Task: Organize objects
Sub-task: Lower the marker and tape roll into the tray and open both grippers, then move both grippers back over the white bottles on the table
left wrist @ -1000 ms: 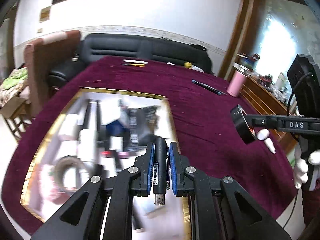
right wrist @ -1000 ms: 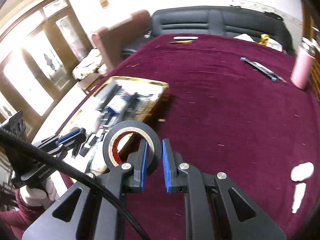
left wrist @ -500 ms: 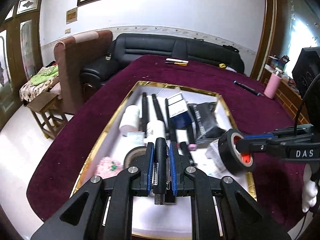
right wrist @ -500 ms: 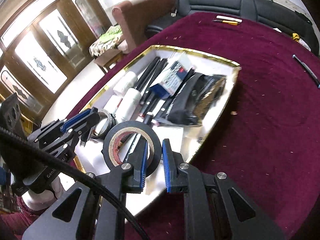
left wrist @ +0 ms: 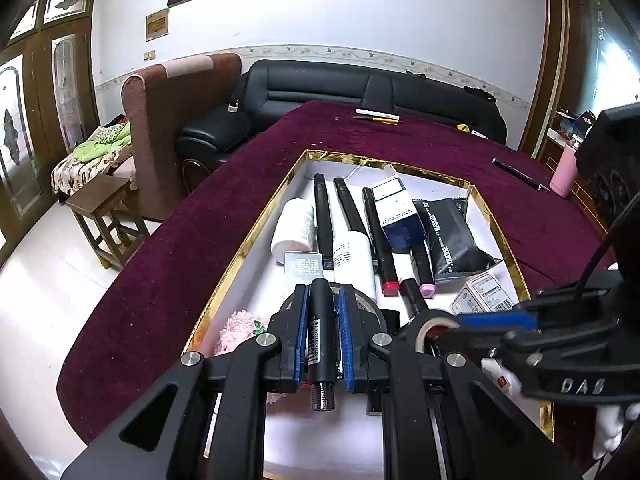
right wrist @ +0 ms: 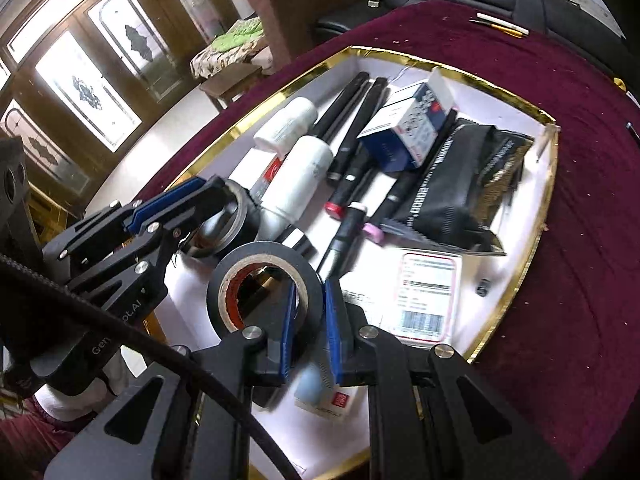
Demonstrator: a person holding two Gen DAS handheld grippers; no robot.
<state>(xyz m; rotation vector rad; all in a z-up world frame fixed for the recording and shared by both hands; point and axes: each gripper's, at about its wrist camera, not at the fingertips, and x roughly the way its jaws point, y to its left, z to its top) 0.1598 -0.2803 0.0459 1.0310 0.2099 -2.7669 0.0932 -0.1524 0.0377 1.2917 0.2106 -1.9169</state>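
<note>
A white tray with a gold rim (left wrist: 256, 232) lies on the maroon tablecloth, filled with markers, white bottles, a blue-and-white box (left wrist: 400, 216) and a black pouch (left wrist: 452, 240). My left gripper (left wrist: 323, 300) hangs over the tray's near end, shut on a black cylinder with a threaded metal end (left wrist: 322, 332). My right gripper (right wrist: 310, 292) is shut on the rim of a black tape roll (right wrist: 228, 280), held over the tray's near part just right of the left gripper (right wrist: 204, 204). A second tape roll (right wrist: 236, 220) lies in the tray below the left gripper.
Pens (left wrist: 376, 116) lie at the far edge of the cloth, and a dark pen (left wrist: 516, 174) and a pink bottle (left wrist: 562, 176) at the right. A black sofa (left wrist: 360, 88), a brown armchair (left wrist: 168, 120) and a wooden stool (left wrist: 104, 212) stand beyond the table.
Both grippers have come in over the tray and lower. The right one carried the tape roll from above the bare cloth to beside the left gripper. Both grips are unchanged.
</note>
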